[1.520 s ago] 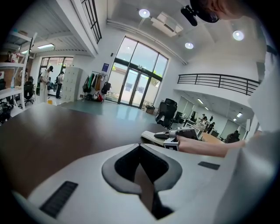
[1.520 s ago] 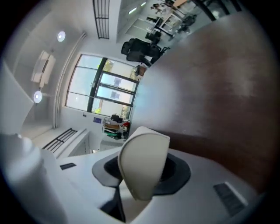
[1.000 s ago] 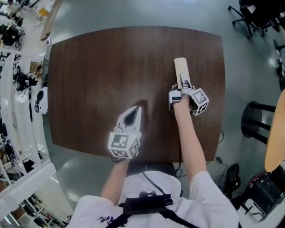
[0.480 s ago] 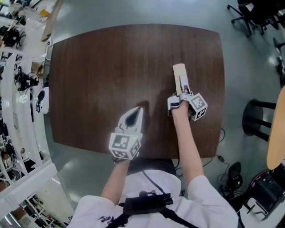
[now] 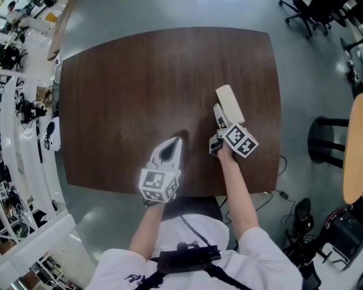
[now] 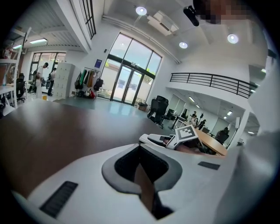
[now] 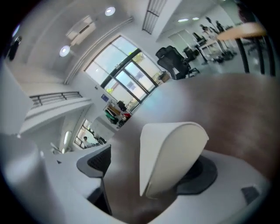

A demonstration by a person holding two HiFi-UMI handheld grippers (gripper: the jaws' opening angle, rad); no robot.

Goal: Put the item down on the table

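Note:
The item is a flat cream-coloured slab (image 5: pixel 229 103) on the dark wooden table (image 5: pixel 142 85), right of centre and slanted to the upper left. My right gripper (image 5: pixel 224 115) is just behind it, and its jaws are opening. In the right gripper view the slab (image 7: pixel 168 148) stands between the jaws and leans against the right-hand pad (image 7: pixel 205 173). The left-hand pad (image 7: pixel 94 162) is well apart from it. My left gripper (image 5: pixel 168 148) rests near the table's front edge with its jaws together and nothing in them. The left gripper view shows the right gripper's marker cube (image 6: pixel 187 133) ahead.
Office chairs (image 5: pixel 317 14) stand beyond the table's far right corner. A black stool (image 5: pixel 326 147) and a light wooden tabletop (image 5: pixel 353 158) are to the right. White shelving with cables (image 5: pixel 25 113) runs along the left. The table's front edge is close to the person.
My right gripper has drawn back toward the person and turned, and its jaws have spread apart. The cream slab has gone from straight to slanted. My left gripper has stayed put.

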